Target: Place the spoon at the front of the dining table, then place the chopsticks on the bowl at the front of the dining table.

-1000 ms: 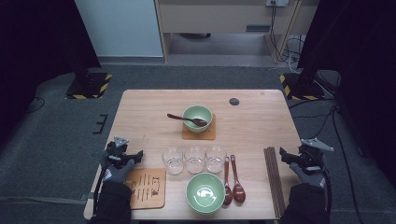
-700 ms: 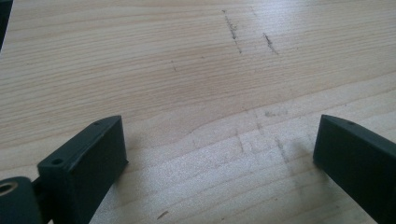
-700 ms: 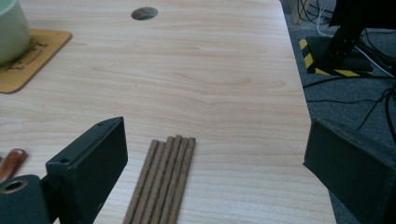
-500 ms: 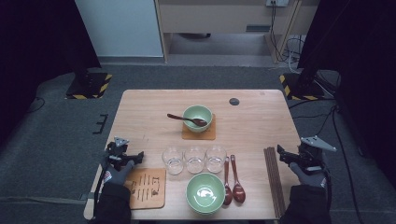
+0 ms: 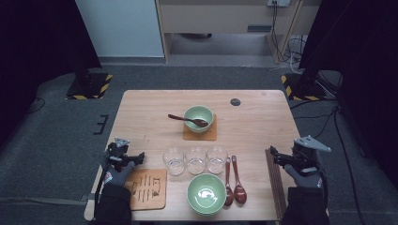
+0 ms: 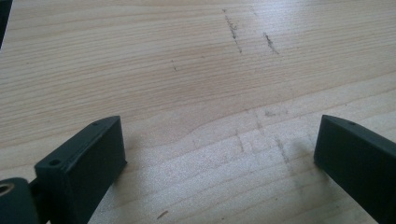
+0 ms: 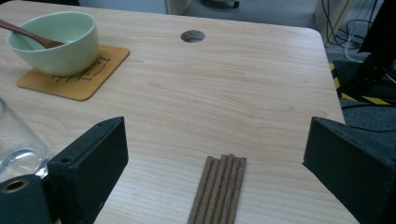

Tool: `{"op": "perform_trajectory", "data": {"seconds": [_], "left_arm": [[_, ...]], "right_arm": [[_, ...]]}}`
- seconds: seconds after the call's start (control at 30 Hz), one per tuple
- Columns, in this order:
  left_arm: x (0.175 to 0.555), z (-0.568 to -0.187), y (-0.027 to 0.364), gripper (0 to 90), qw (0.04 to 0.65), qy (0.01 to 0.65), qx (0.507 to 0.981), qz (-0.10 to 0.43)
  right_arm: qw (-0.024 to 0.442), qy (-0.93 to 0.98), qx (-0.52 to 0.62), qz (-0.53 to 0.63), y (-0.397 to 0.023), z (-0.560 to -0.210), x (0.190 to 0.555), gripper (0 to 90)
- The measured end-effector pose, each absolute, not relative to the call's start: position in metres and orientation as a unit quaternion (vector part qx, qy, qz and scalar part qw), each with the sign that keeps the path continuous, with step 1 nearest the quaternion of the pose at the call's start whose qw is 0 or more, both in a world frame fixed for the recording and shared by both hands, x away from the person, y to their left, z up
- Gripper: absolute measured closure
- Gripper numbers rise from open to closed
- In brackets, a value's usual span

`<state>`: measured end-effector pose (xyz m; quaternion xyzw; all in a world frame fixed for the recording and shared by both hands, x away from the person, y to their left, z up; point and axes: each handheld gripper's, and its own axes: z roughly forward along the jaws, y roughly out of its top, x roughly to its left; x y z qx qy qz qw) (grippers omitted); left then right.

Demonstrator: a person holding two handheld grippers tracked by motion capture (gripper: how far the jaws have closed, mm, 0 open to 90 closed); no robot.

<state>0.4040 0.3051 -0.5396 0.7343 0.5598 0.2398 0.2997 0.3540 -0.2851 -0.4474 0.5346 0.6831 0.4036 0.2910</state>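
My left gripper (image 5: pixel 137 157) rests over the table's near left part, just above a wooden coaster (image 5: pixel 148 188). Its jaws have just been opening; in the left gripper view (image 6: pixel 219 154) they stand wide over bare wood with nothing between them. My right gripper (image 5: pixel 276 158) hovers at the near right, over the far end of a bundle of brown chopsticks (image 5: pixel 277 185). In the right gripper view (image 7: pixel 215 149) it is open, and the chopsticks (image 7: pixel 219 189) lie on the table below the gap, untouched.
A green bowl (image 5: pixel 198 116) with a wooden spoon (image 5: pixel 180 117) sits on a coaster (image 5: pixel 201 135) mid-table. Three glasses (image 5: pixel 195 159) stand in a row. In front of them are a second green bowl (image 5: pixel 205 193) and two spoons (image 5: pixel 234 182). A round hole (image 5: pixel 235 101) is at the far right.
My right gripper has lifted a little and drifted toward the table's middle. The left hand has stayed in place, its jaws slightly wider.
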Motion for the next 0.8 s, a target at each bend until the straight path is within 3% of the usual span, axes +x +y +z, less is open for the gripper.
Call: {"op": "perform_trajectory", "data": {"seconds": [0.37, 0.8], "left_arm": [[0.404, -0.54, 0.305, 0.8, 0.299, 0.56, 0.735, 0.24], [0.405, -0.54, 0.305, 0.4, 0.299, 0.56, 0.735, 0.239]], "right_arm": [[0.272, 0.701, 0.513, 0.415, -0.266, -0.446, 0.349, 6.5], [0.234, 0.729, 0.514, 0.387, -0.253, -0.473, 0.355, 8.6]]}}
